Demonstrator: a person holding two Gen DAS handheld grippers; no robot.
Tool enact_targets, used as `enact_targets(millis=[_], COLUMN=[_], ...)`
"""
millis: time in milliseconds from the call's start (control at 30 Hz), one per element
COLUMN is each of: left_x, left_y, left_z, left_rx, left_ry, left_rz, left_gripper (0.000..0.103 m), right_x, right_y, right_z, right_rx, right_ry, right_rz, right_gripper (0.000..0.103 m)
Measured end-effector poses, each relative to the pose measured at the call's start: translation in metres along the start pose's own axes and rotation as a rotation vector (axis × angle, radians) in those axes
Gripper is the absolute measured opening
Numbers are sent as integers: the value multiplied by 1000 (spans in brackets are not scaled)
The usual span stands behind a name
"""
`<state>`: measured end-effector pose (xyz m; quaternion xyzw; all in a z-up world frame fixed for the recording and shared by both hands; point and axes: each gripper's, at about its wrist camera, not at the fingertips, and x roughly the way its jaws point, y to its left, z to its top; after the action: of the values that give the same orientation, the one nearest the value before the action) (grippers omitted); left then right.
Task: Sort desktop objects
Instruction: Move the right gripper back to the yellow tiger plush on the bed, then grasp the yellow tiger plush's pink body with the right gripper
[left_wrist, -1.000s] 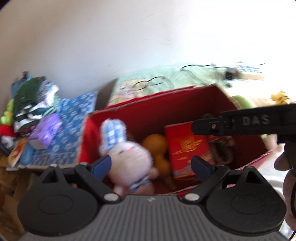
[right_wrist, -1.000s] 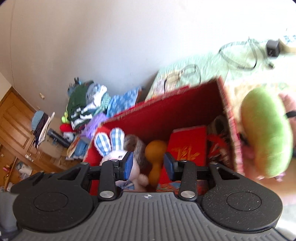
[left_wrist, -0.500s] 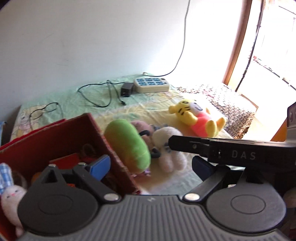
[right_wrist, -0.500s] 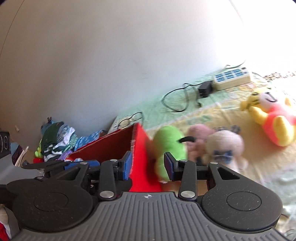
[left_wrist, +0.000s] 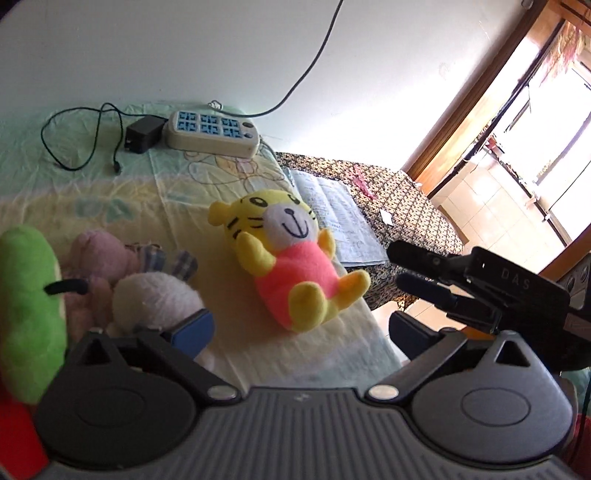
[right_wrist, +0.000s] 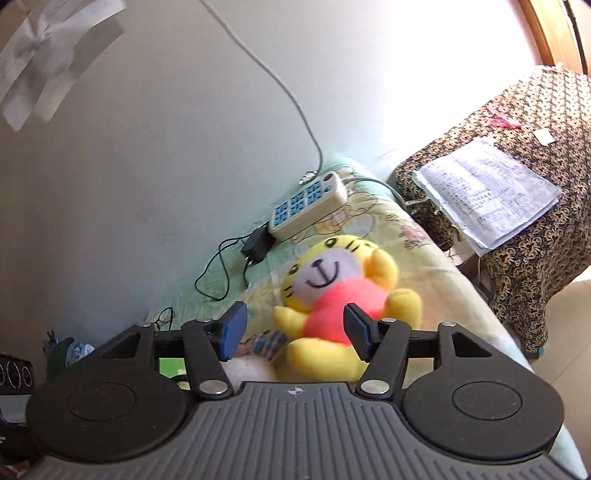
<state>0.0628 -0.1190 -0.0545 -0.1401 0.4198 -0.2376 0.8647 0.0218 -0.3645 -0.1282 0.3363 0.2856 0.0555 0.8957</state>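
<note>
Red box gone; tiger plush (right_wrist: 332, 295) ahead.

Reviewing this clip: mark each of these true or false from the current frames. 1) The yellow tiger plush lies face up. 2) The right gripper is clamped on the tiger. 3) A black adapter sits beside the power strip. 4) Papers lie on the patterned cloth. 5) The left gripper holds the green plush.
1) True: the yellow tiger plush lies on its back on the bedsheet.
2) False: the right gripper is opening, pads clear of the tiger.
3) True: the black adapter sits beside the power strip.
4) True: papers lie on the patterned cloth.
5) False: the left gripper is opening and empty; the green plush lies beside it.
</note>
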Motion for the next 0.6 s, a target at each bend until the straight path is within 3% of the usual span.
enact_targets(millis=[133, 367, 600], left_x=[44, 97, 121], left_y=[-6, 8, 5], left_z=[15, 33, 37], left_rx=[-65, -229, -198], left_ry=[24, 76, 73], left_rz=[40, 46, 136], left_gripper=[102, 102, 97], right_x=[18, 65, 104], right_y=[-45, -91, -101], right_z=[19, 33, 30], right_rx=[94, 174, 221], right_ry=[42, 131, 244], right_rz=[18, 86, 173], right_gripper=[66, 68, 68])
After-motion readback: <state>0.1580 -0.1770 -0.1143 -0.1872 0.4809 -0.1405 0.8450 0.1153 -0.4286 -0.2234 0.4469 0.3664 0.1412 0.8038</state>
